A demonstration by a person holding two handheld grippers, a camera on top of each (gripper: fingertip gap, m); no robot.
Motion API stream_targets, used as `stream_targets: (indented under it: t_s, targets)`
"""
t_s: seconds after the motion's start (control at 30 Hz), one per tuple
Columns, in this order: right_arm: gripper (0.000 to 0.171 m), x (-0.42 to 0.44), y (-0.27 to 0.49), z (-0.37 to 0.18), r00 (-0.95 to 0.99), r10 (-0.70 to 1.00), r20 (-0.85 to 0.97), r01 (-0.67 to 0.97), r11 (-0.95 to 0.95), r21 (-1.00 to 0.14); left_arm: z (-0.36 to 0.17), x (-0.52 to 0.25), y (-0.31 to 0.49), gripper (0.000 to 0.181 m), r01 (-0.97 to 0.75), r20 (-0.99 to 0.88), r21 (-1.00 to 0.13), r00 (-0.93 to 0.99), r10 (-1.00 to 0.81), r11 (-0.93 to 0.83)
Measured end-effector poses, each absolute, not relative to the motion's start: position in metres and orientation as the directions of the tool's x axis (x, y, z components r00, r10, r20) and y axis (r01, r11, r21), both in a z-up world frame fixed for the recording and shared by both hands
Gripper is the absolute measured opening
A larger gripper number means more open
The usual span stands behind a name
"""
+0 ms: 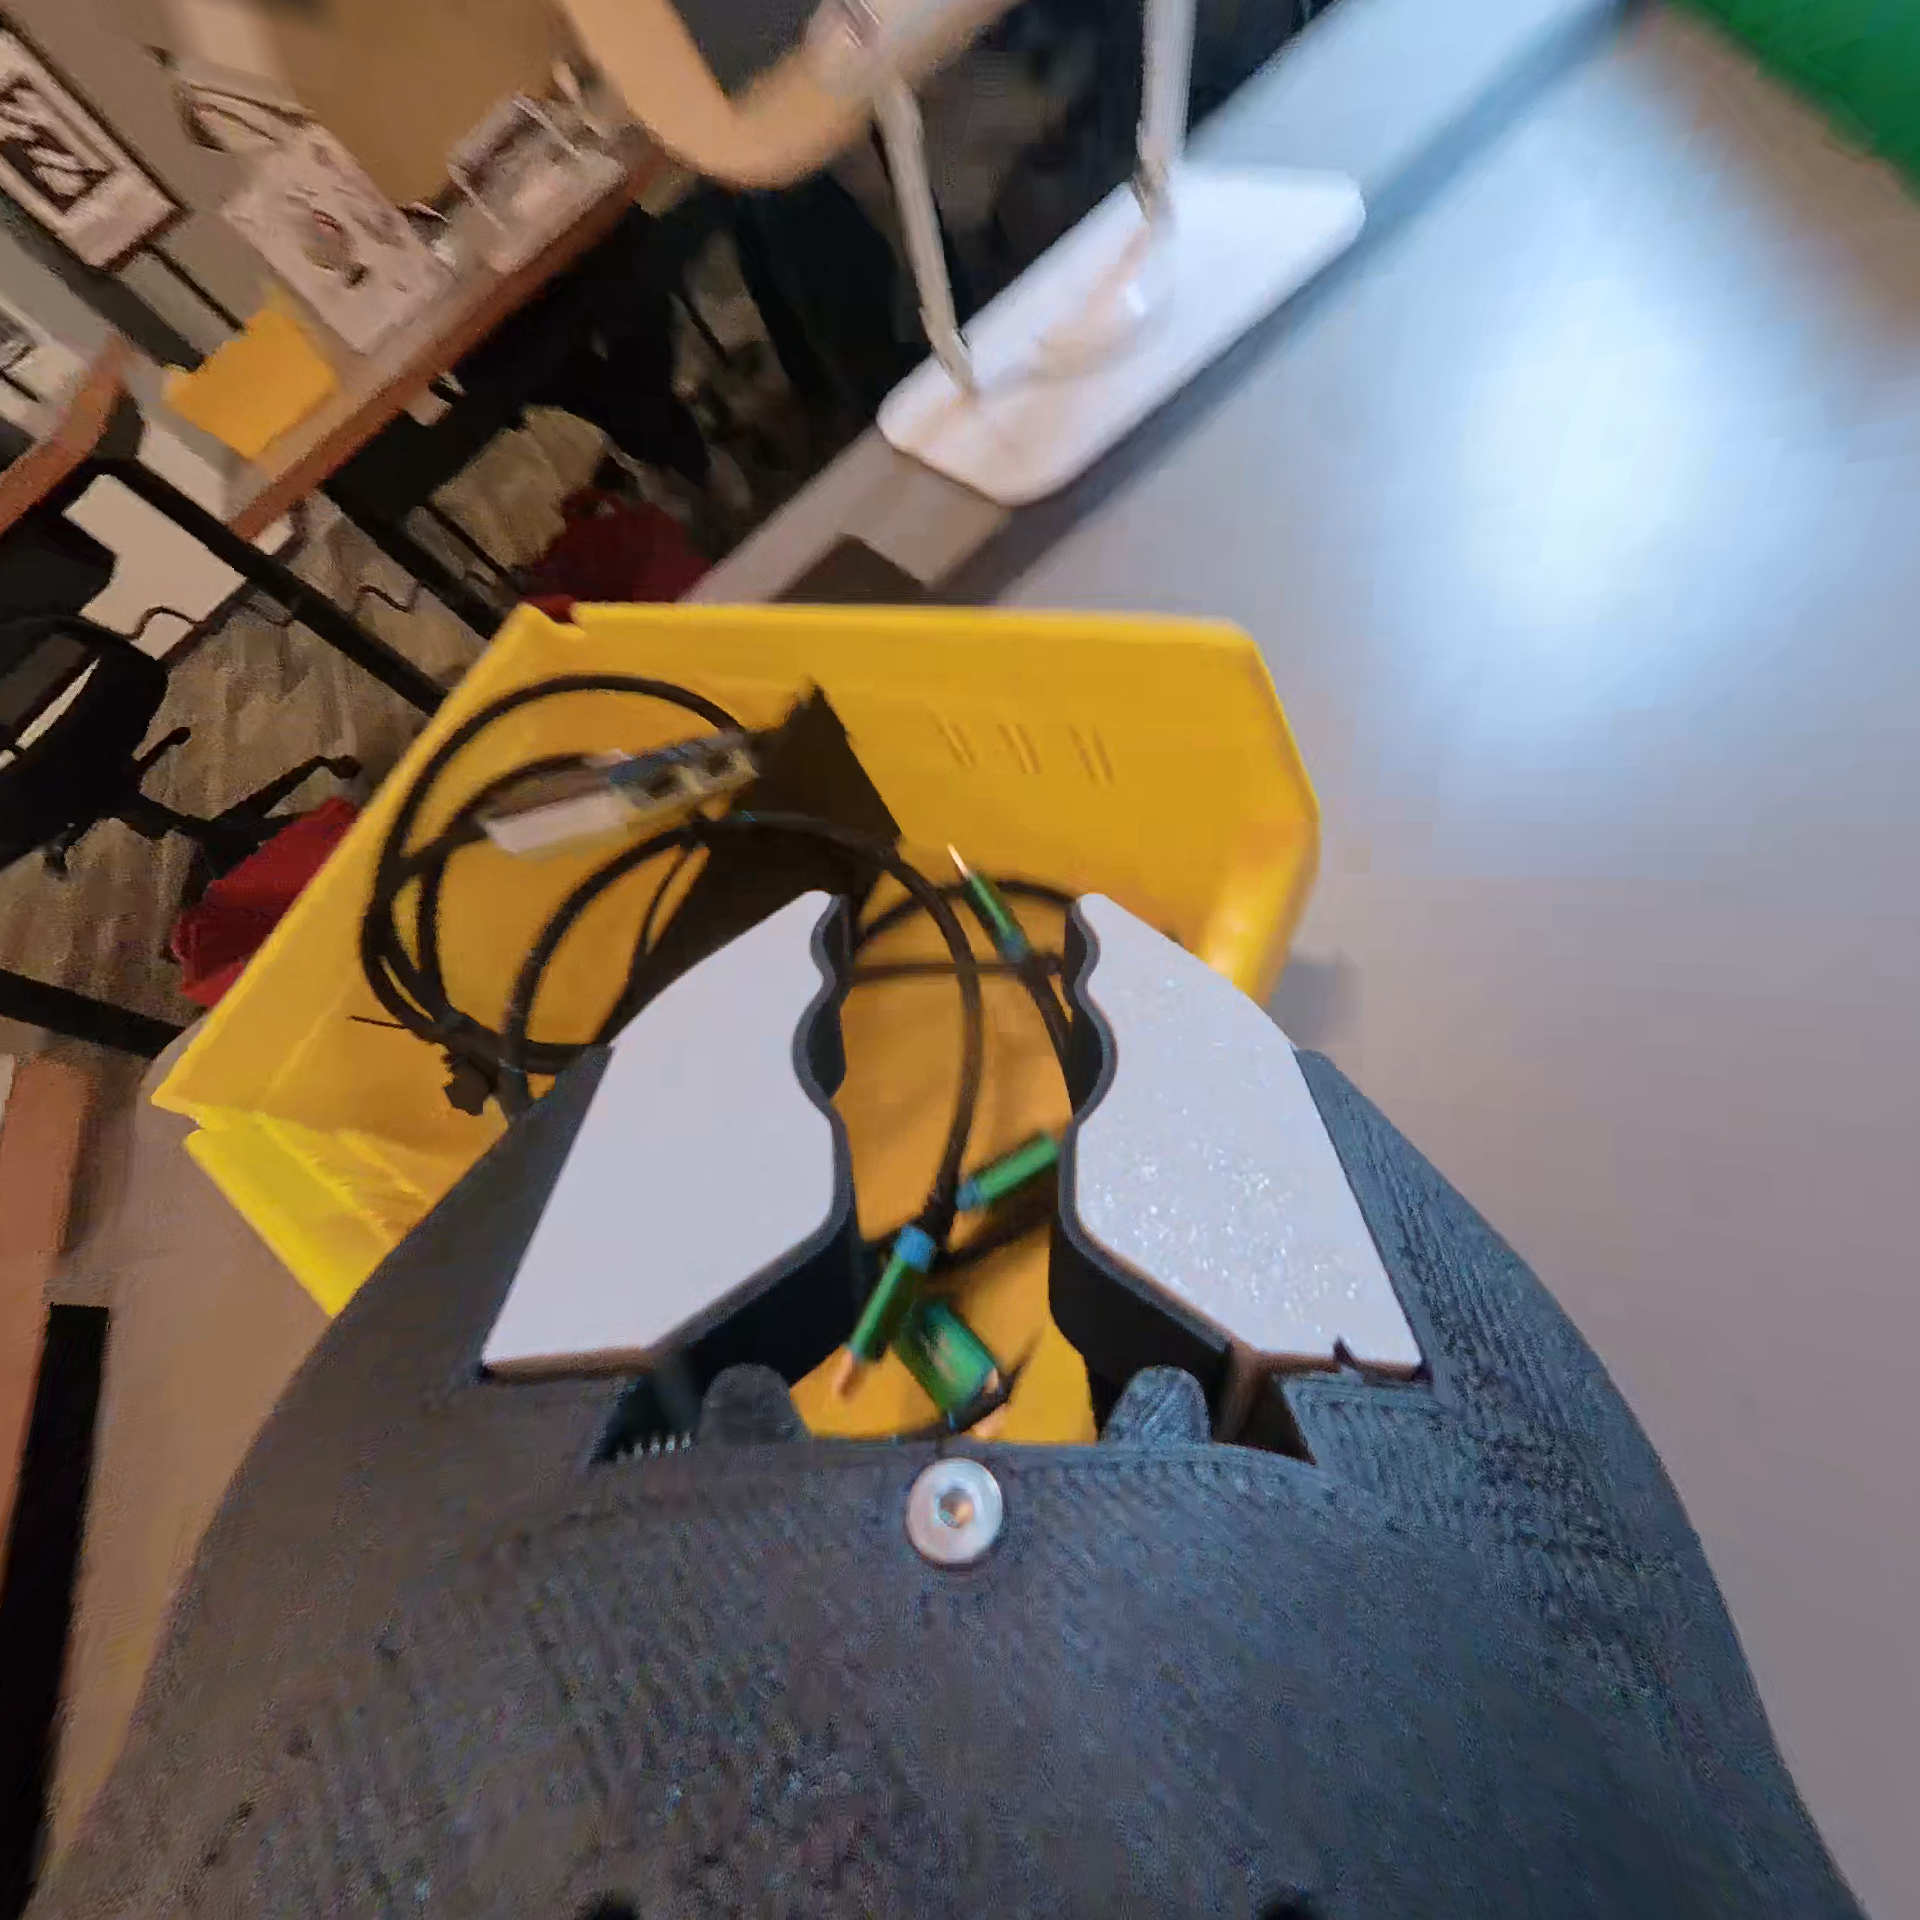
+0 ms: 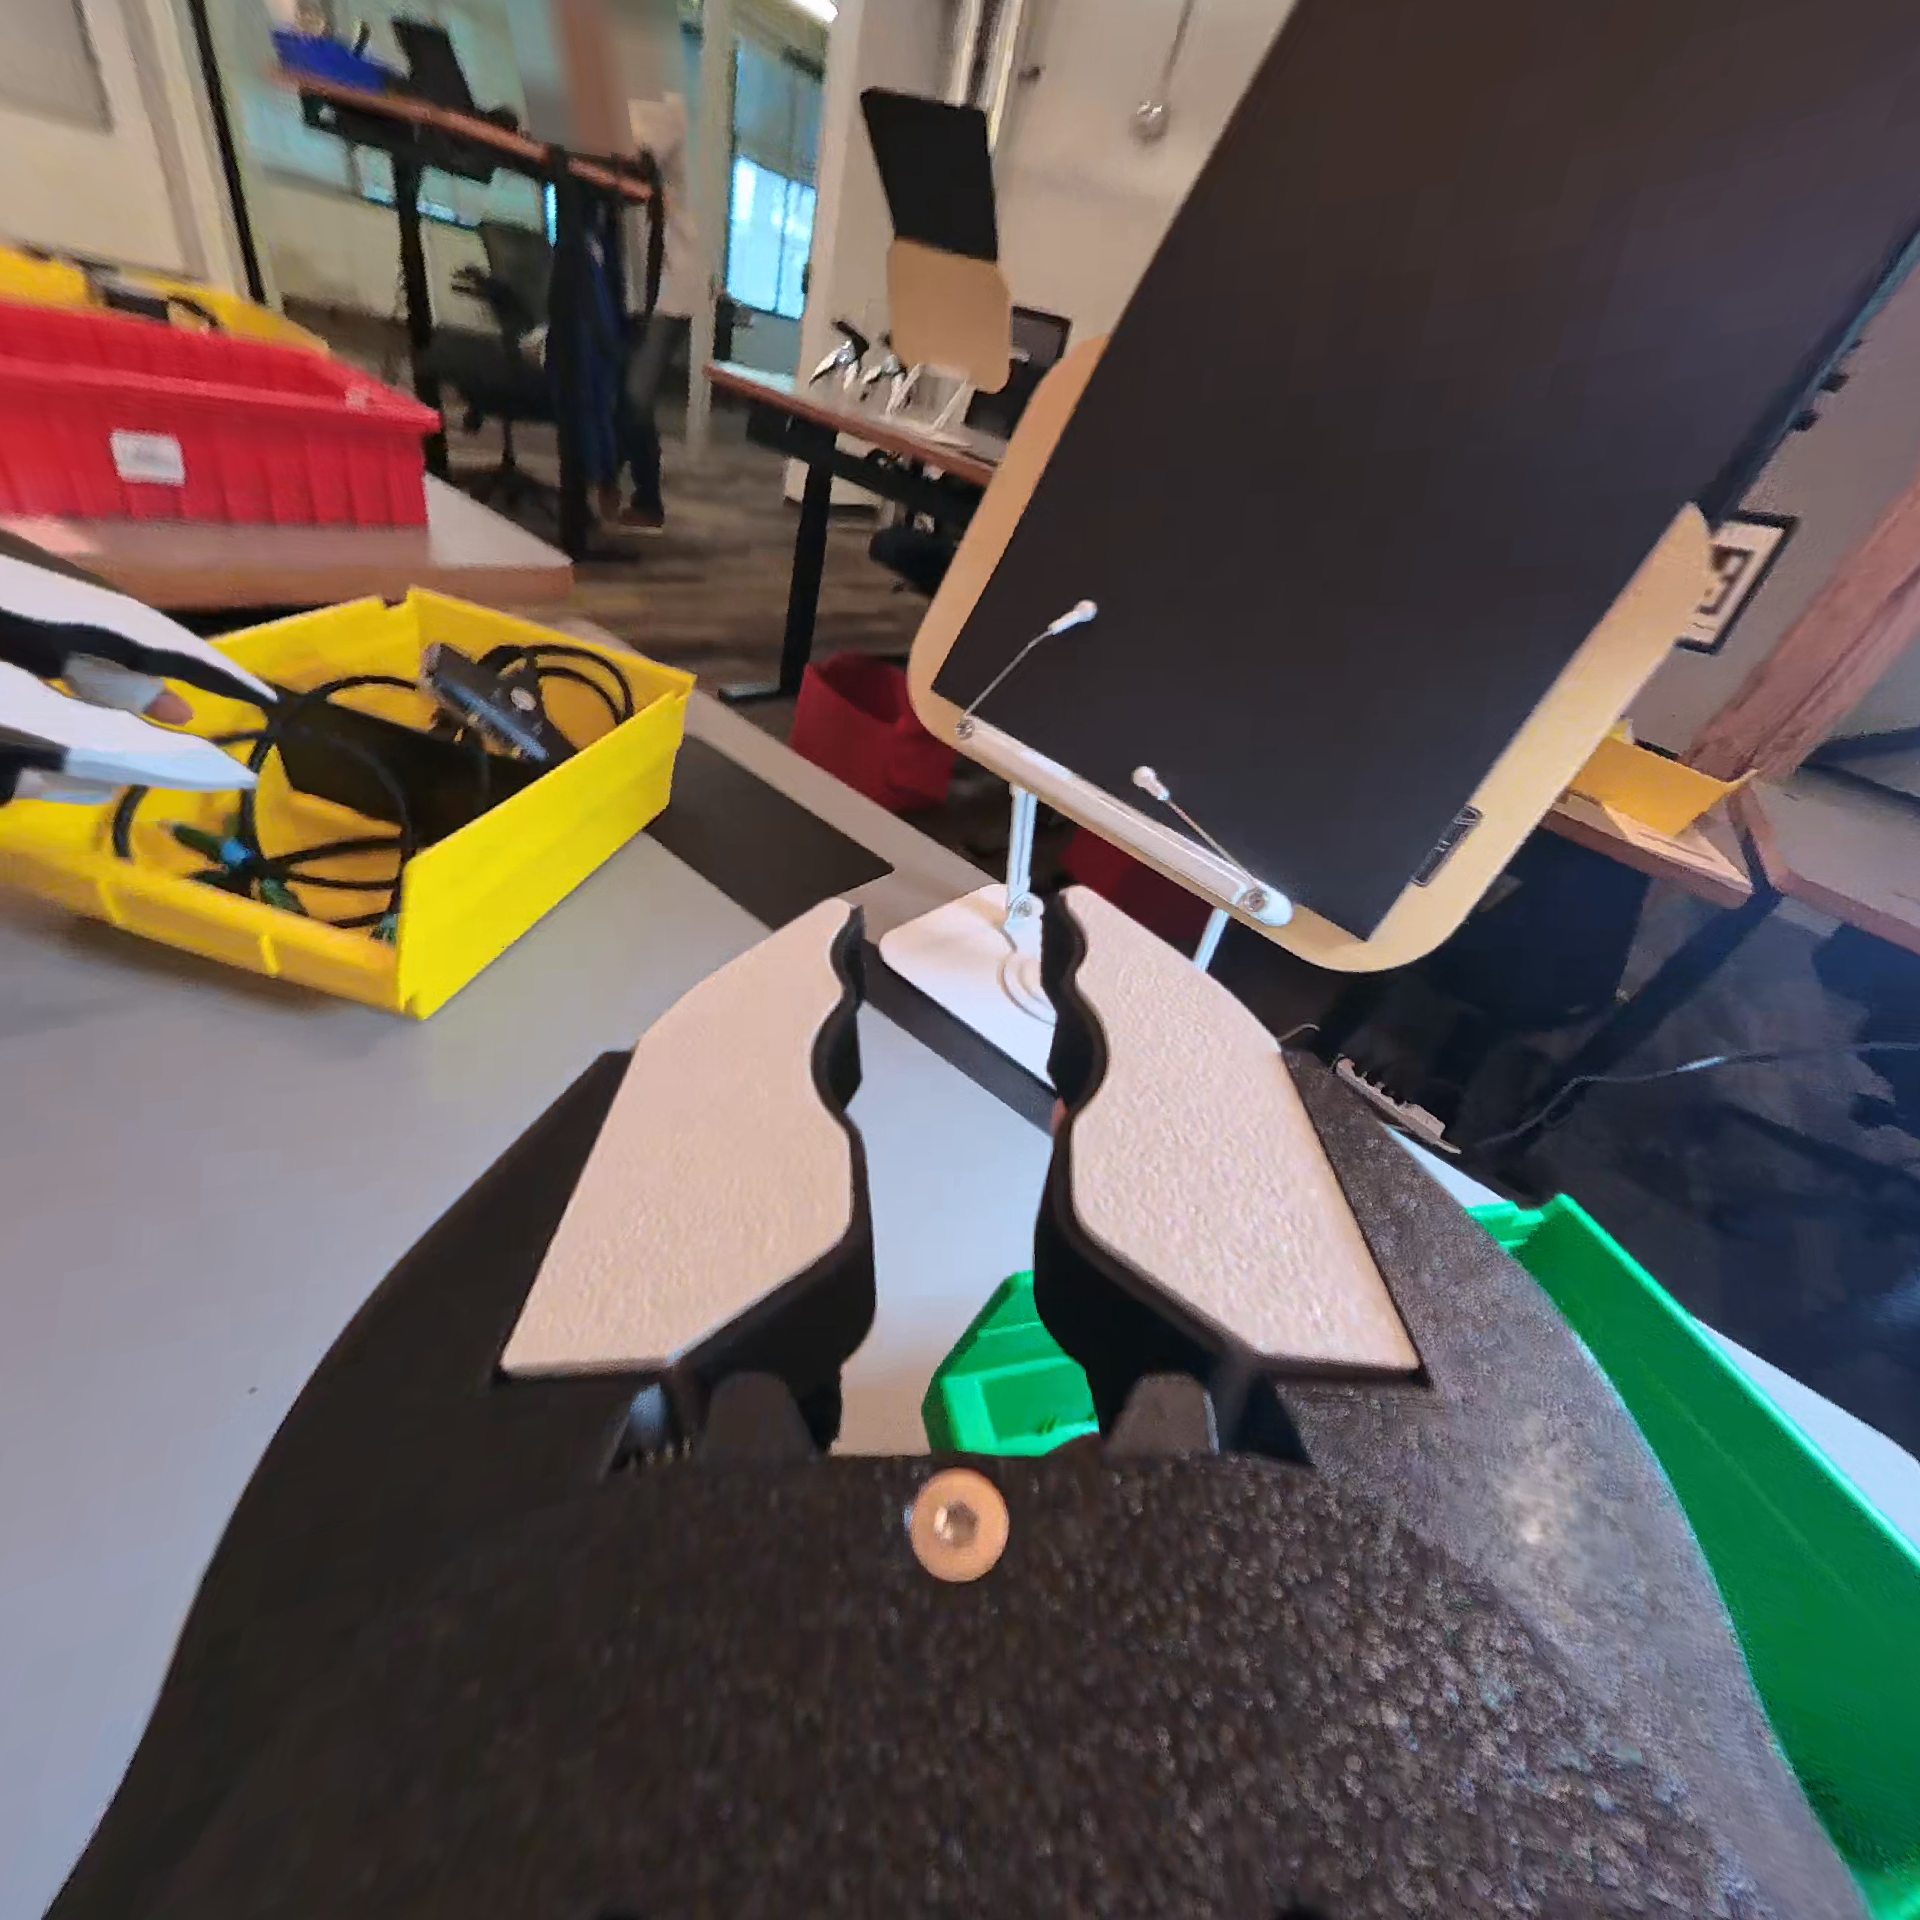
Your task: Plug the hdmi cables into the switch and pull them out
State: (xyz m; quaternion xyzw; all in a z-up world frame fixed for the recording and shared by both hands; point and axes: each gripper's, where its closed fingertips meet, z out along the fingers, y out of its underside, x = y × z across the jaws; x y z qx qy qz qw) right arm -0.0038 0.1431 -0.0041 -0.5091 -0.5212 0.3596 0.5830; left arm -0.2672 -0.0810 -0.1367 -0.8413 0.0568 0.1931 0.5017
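The left gripper (image 1: 951, 914) hung over the yellow bin (image 1: 1039, 686) with its jaws apart and nothing between them. Inside the bin lay coiled black HDMI cables (image 1: 436, 862); one silver-grey plug (image 1: 613, 795) sat near the far wall beside a black box that may have been the switch (image 1: 831, 769), though blur made that uncertain. Small green-tipped connectors (image 1: 914, 1309) were scattered on the bin floor below the fingers. The bin stood on the grey table (image 1: 1558, 727), near the white base of a stand (image 1: 1122, 343). The right gripper (image 2: 951, 935) was also parted and empty, held above the table and well apart from the yellow bin; it pointed toward the stand, which carried a tilted black board with a tan edge (image 2: 1403, 468). A green bin (image 2: 1714, 1507) lay just beneath that gripper, and a red bin (image 2: 208, 436) rested on another table behind.
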Motion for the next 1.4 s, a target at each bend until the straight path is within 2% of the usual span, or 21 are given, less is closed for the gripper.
stream_targets:
  t_s: [0.1,0.13,0.2,0.27,0.37,0.5,0.63,0.7,0.8,0.9,1.23,1.4]
  targets:
    - [0.033,0.001,0.162,-0.010,0.235,0.951,0.202,0.116,0.179,-0.977,-0.099,-0.293,-0.062,0.042,-0.120,-0.200,-0.936,0.955,0.220,-0.332]
    - [0.032,0.006,0.168,-0.011,0.252,0.946,0.202,0.117,0.178,-0.977,-0.095,-0.306,-0.057,0.046,-0.115,-0.207,-0.934,0.946,0.248,-0.337]
    - [0.031,0.017,0.180,-0.007,0.283,0.937,0.205,0.108,0.182,-0.977,-0.096,-0.340,-0.053,0.051,-0.220,-0.378,-0.861,0.881,0.286,-0.459]
    - [0.030,0.030,0.190,0.000,0.300,0.933,0.199,0.092,0.180,-0.979,-0.106,-0.361,-0.049,0.058,-0.343,-0.559,-0.713,0.805,0.200,-0.612]
    - [0.028,0.046,0.199,0.010,0.284,0.946,0.155,0.051,0.147,-0.988,-0.119,-0.377,-0.045,0.060,-0.503,-0.738,-0.424,0.674,-0.035,-0.753]
    - [0.026,0.050,0.203,0.010,0.258,0.961,0.101,0.026,0.098,-0.995,-0.138,-0.382,-0.039,0.055,-0.624,-0.767,-0.080,0.536,-0.351,-0.777]
    - [0.026,0.045,0.203,-0.001,0.249,0.954,0.167,0.095,0.147,-0.984,-0.150,-0.389,-0.034,0.044,-0.663,-0.731,0.135,0.436,-0.526,-0.737]
    - [0.026,0.040,0.202,-0.007,0.230,0.957,0.178,0.115,0.155,-0.981,-0.155,-0.388,-0.031,0.034,-0.684,-0.699,0.159,0.431,-0.571,-0.712]
    - [0.025,0.033,0.200,-0.017,0.203,0.960,0.191,0.152,0.162,-0.975,-0.152,-0.388,-0.027,0.030,-0.728,-0.694,0.194,0.371,-0.616,-0.658]
    - [0.025,0.030,0.200,-0.028,0.183,0.952,0.246,0.208,0.207,-0.956,-0.132,-0.393,-0.023,0.026,-0.744,-0.736,0.181,0.332,-0.591,-0.643]
    - [0.025,0.032,0.194,-0.032,0.138,0.954,0.267,0.224,0.233,-0.946,-0.039,-0.399,-0.045,0.026,-0.739,-0.824,-0.009,0.387,-0.414,-0.673]
    - [0.024,0.032,0.185,-0.030,0.109,0.959,0.262,0.214,0.235,-0.948,-0.028,-0.388,-0.054,0.027,-0.740,-0.824,-0.106,0.439,-0.358,-0.664]
